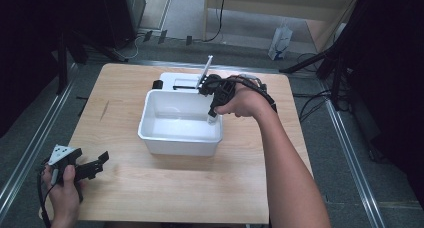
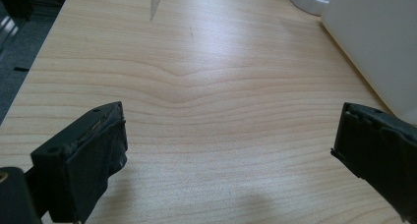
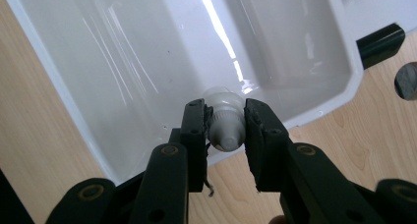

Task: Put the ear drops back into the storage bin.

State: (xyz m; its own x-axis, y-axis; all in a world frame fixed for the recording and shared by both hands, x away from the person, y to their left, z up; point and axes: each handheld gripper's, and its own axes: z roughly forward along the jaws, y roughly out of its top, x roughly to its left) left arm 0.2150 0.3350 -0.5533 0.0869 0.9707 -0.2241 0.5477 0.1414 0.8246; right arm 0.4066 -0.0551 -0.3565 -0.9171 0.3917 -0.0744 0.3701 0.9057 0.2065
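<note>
In the high view, a white plastic tub [image 1: 180, 123] is seen at the middle of a wooden table [image 1: 150, 188]. The right gripper [image 1: 214, 114] is held over the tub's right inner wall, pointing down into it, with a small white object pinched at its tip. Behind the tub, a white device with a raised flap [image 1: 182, 81] is touching or nearly touching the tub's far rim. The left gripper [image 1: 95, 166] is held low, well apart from the tub, off its near left corner, with nothing between its jaws.

In the left gripper view, the jaws are seen spread wide over bare wood, and the tub's outer wall [image 2: 378, 42] is found at the upper right.

In the right gripper view, the jaws are clamped on the neck of a small light bulb [image 3: 225, 118]; its clear glass end is pointed into the tub and its grey base back toward the camera. The bulb is held above the tub's floor, near one wall.

The step in hand is judged to be the placing of the bulb into the tub. For the next move, a gentle lowering until the glass rests on the floor would be called for, then a release.

No brand, label or writing can be read on anything.
</note>
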